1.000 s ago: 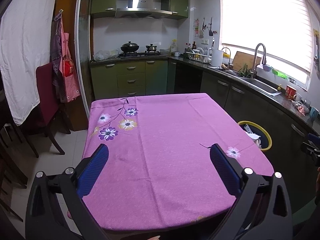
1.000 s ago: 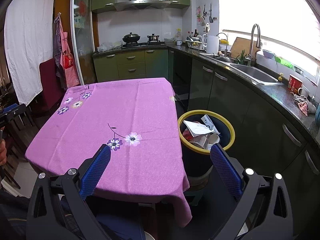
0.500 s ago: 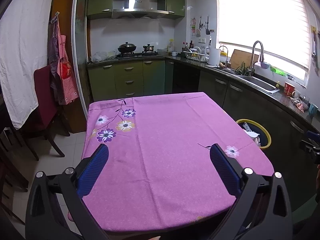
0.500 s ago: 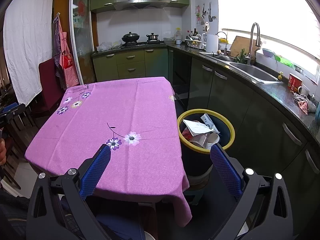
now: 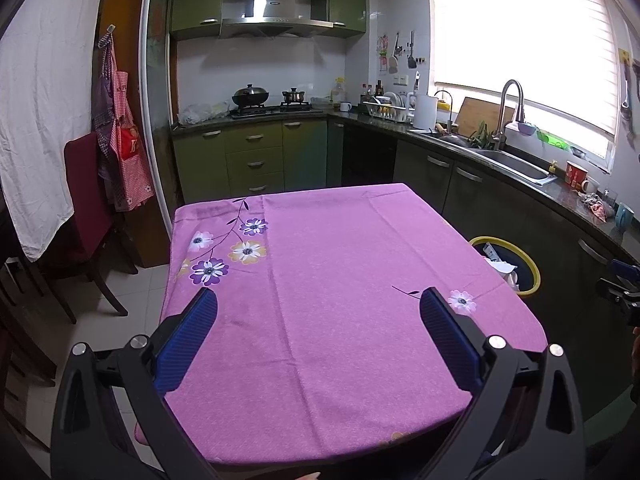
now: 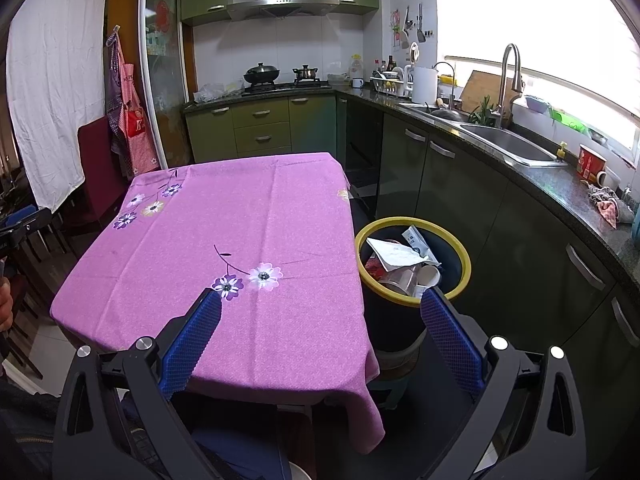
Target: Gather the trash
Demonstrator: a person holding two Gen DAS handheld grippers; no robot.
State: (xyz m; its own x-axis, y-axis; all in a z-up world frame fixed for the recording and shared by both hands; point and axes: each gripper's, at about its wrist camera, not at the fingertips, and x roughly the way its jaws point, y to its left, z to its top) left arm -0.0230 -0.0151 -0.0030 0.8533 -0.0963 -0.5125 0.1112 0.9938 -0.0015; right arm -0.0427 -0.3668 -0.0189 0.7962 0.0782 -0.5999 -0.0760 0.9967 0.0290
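Green cabinets (image 5: 256, 152) line the white-tiled kitchen; bright daylight floods through the blind-covered window (image 5: 520, 36) above the steel sink (image 6: 508, 146); pale tiled floor (image 5: 132, 292).

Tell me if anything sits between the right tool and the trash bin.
Nothing visible does. The right tool is open and empty, and the trash bin stands beside the table with its top uncovered.
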